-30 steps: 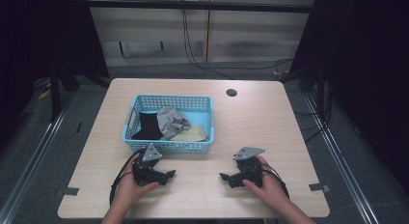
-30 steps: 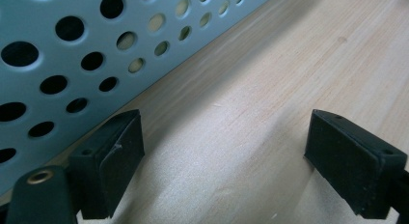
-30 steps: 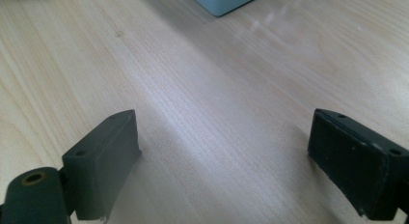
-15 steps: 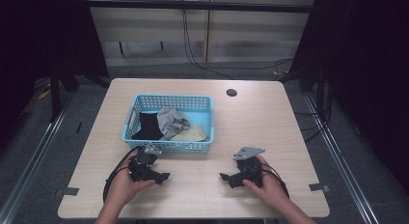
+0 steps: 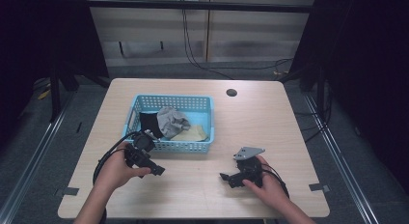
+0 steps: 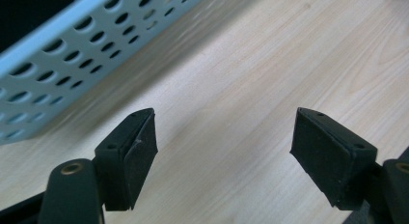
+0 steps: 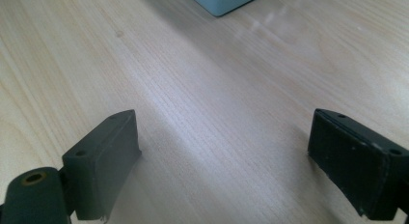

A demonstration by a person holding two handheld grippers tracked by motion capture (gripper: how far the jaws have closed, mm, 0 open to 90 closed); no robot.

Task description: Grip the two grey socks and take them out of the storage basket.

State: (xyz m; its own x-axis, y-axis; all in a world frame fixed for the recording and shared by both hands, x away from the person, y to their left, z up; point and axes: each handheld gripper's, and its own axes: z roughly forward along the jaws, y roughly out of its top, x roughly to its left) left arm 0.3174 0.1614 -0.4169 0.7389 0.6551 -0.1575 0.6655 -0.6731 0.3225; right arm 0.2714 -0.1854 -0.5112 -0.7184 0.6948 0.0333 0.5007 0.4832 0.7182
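A person is holding 2 tools low over the tabletop (image 5: pixel 202 185). The left tool (image 5: pixel 153 167) is sitting just in front of the blue basket (image 5: pixel 200 104), whose perforated wall is passing up and to the left of its jaws in the left gripper view; those jaws are standing wide and empty. The right tool (image 5: pixel 227 177) is also gaping wide, holding nothing, farther from the basket. Inside the basket, a black cloth (image 5: pixel 149 121), a grey cloth (image 5: pixel 171 120) and a tan cloth (image 5: pixel 190 133) are lying bunched together. The left hand looks nearer for any reach into it.
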